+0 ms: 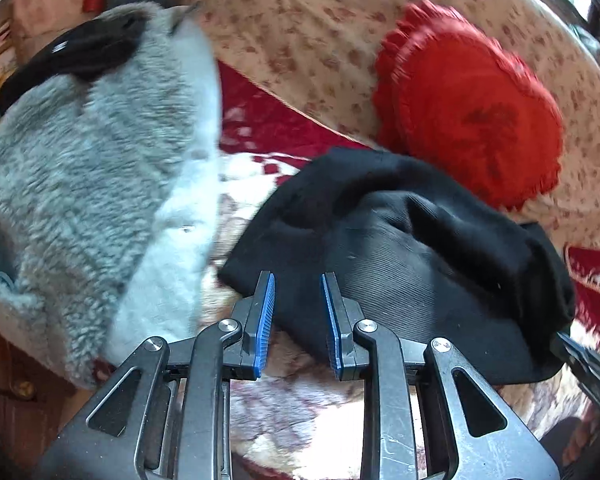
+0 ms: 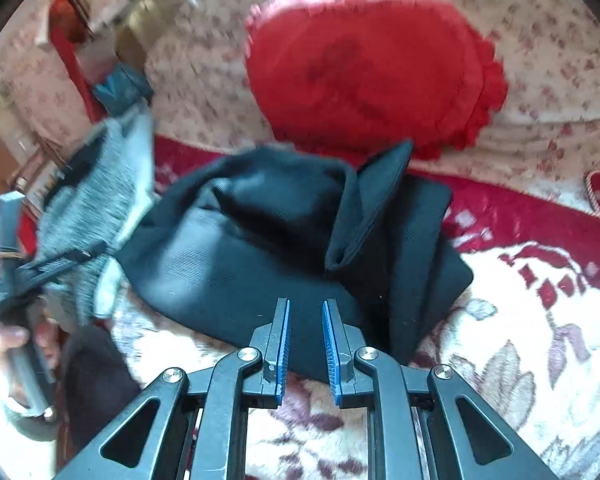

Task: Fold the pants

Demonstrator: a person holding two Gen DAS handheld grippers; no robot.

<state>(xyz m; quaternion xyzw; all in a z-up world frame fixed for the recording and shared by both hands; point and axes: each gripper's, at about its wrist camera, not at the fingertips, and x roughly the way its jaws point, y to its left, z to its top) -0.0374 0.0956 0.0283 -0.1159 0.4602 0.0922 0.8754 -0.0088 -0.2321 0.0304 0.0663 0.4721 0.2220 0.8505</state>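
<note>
Left wrist view: the black ribbed-fabric pants (image 1: 400, 248) are seen bunched on the patterned red-and-cream blanket (image 1: 300, 412), folded roughly at best. The left gripper (image 1: 298, 284) is parted, nothing held.

Right wrist view: a loose flap is seen sticking up, so tidying's probably left. The right gripper (image 2: 306, 310) is spread too, empty.

Black pants (image 1: 400, 256) (bunched), left claw (image 1: 298, 280) parted

A home, likely a bedroom: soft flowery blanket (image 2: 500, 360), frilly red heart pillow (image 2: 364, 68), fuzzy grey wrap (image 1: 80, 184) beside it.
</note>
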